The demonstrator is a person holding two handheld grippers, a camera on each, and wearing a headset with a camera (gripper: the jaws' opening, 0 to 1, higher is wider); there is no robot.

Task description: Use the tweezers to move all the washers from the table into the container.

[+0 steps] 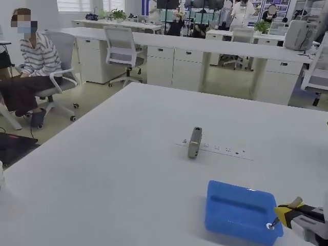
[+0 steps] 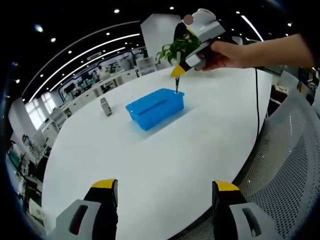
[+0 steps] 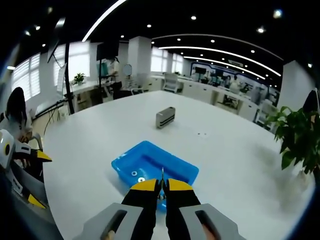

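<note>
Here the right gripper (image 3: 161, 192) is clamped shut on the tweezers (image 3: 162, 174), whose tips hang just over the near rim of the blue container (image 3: 172, 167). Two washers (image 3: 134, 173) lie on its floor. Whether a washer sits in the tips is too small to tell. This looks like the drop-off step. Further out, a row of loose washers (image 1: 215, 148) lies on the table (image 1: 128, 179) beside a grey block (image 1: 195, 142), well apart from the container. The left gripper (image 2: 165, 186) hovers near the table's edge, jaws spread and empty. The next move would call for a reach out to that row and a fine pinch.
</note>
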